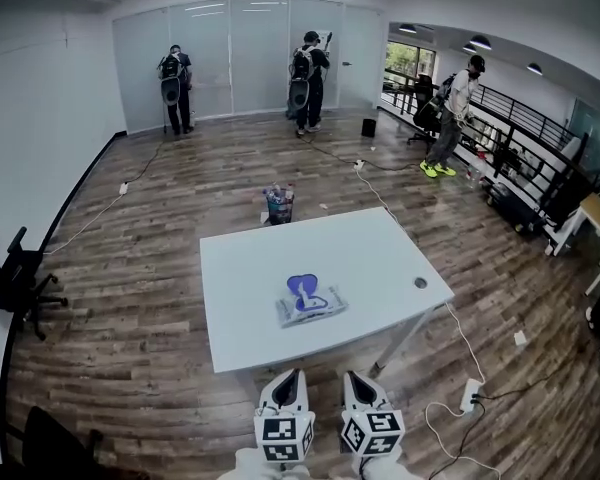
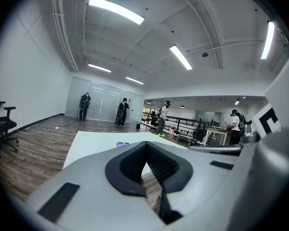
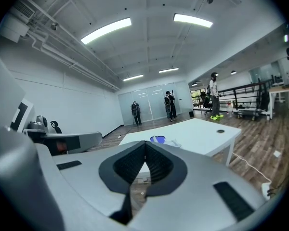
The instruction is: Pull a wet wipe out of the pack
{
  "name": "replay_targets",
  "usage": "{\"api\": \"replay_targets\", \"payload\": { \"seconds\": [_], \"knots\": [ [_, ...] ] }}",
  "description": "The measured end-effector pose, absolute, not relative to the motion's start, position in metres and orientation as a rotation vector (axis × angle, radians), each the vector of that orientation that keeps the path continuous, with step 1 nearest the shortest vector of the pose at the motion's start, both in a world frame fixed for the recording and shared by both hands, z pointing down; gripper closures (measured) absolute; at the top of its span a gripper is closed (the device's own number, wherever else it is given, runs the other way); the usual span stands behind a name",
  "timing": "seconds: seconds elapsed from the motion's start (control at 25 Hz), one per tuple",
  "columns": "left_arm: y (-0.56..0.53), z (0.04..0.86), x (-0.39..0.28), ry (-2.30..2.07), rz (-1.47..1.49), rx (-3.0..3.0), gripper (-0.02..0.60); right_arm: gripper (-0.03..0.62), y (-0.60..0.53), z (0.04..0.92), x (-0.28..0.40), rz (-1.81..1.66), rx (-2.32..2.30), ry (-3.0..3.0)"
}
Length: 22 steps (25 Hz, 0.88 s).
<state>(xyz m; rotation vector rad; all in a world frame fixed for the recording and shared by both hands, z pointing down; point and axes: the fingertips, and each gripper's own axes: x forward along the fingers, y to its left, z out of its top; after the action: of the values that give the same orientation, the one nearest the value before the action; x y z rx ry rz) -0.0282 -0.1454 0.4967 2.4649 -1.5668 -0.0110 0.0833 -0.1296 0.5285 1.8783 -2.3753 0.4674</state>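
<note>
A white wet wipe pack point(image 1: 310, 305) lies near the middle of the white table point(image 1: 380, 248), its blue lid point(image 1: 301, 286) flipped up. Both grippers hang side by side below the table's near edge, well short of the pack. My left gripper point(image 1: 289, 375) is shut with nothing in it, and so is my right gripper point(image 1: 352, 376). In the left gripper view the jaws point(image 2: 145, 144) meet, with the blue lid point(image 2: 123, 144) just showing over them. The right gripper view has its shut jaws point(image 3: 145, 144) below the pack point(image 3: 169, 143) on the table.
A round cable hole point(image 1: 420, 283) sits near the table's right edge. A small bin point(image 1: 278, 204) stands on the floor beyond the table. A power strip point(image 1: 470, 396) and cables lie at right, a black office chair point(image 1: 15, 273) at left. Several people stand far off.
</note>
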Motion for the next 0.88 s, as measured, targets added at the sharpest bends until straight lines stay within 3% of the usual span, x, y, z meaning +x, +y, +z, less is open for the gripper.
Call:
{"api": "replay_targets", "payload": {
  "seconds": [0.88],
  "knots": [
    [-0.155, 0.507, -0.026, -1.55, -0.01, 2.463, 0.572, 0.585, -0.131, 0.54, 0.09, 0.507, 1.909, -2.333]
  ]
}}
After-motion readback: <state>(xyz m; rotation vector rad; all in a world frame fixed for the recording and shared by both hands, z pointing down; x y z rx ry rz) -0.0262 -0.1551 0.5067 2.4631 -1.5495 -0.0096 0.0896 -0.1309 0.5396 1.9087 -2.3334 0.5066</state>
